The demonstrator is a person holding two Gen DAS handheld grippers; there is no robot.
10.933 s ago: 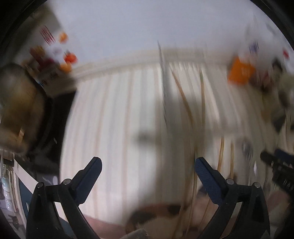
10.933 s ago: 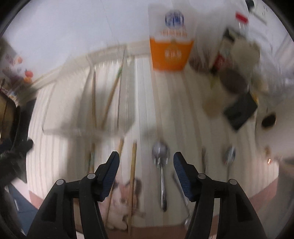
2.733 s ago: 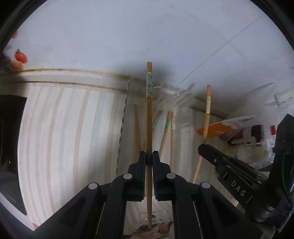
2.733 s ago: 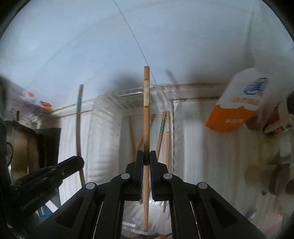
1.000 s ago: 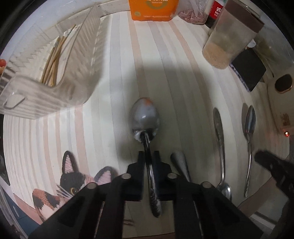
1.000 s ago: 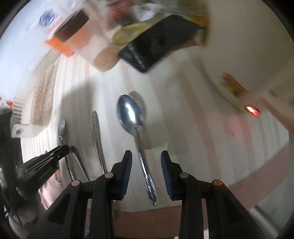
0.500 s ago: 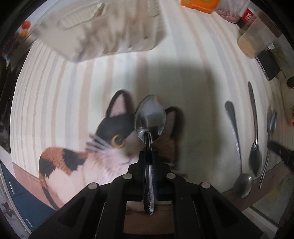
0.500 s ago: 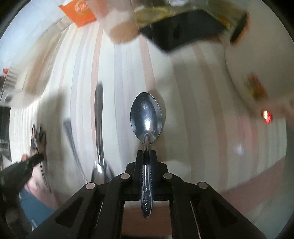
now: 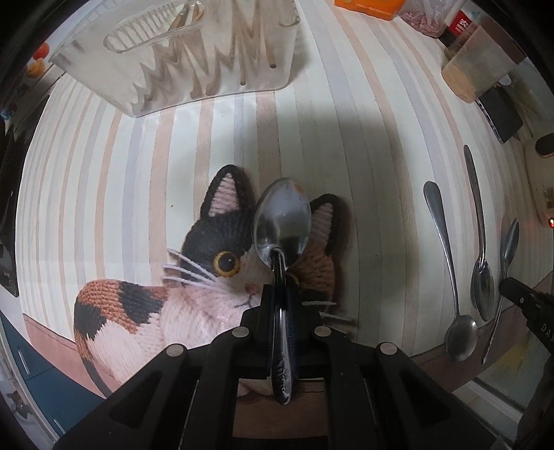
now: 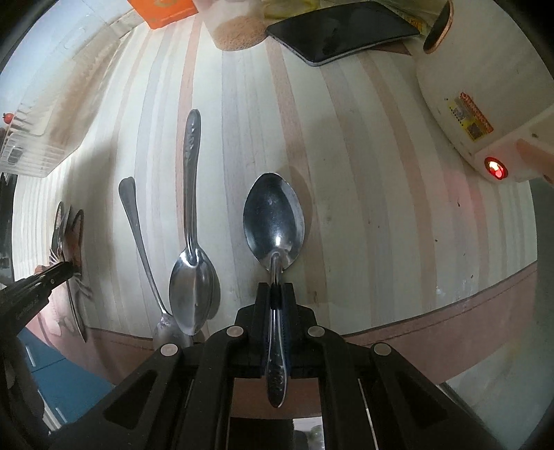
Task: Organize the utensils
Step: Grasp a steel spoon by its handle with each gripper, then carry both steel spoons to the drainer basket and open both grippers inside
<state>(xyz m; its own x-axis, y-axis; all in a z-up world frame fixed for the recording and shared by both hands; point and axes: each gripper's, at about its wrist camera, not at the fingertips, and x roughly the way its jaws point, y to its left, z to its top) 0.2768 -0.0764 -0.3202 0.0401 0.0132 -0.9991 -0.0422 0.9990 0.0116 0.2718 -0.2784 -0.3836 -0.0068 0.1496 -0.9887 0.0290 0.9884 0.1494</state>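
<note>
My left gripper (image 9: 279, 294) is shut on the neck of a steel spoon (image 9: 281, 221), bowl forward, held above the cat picture (image 9: 194, 277) on the striped mat. My right gripper (image 10: 276, 290) is shut on another steel spoon (image 10: 273, 211), bowl forward, held above the mat near its front edge. Two more spoons lie on the mat left of it: one (image 10: 192, 207) with its bowl toward me and a thinner one (image 10: 138, 235). A clear plastic utensil tray (image 9: 194, 55) with chopsticks in it stands at the back left.
An orange carton (image 10: 162, 12), a jar of brown grains (image 9: 474, 76) and a black phone (image 10: 342, 31) stand at the back. A white appliance (image 10: 477, 90) with a red light sits at the right. The table edge (image 10: 450, 329) runs close in front.
Both grippers hold their spoons as half a second ago. The left view has shifted little; the right gripper has lifted its spoon slightly and the blur has settled.
</note>
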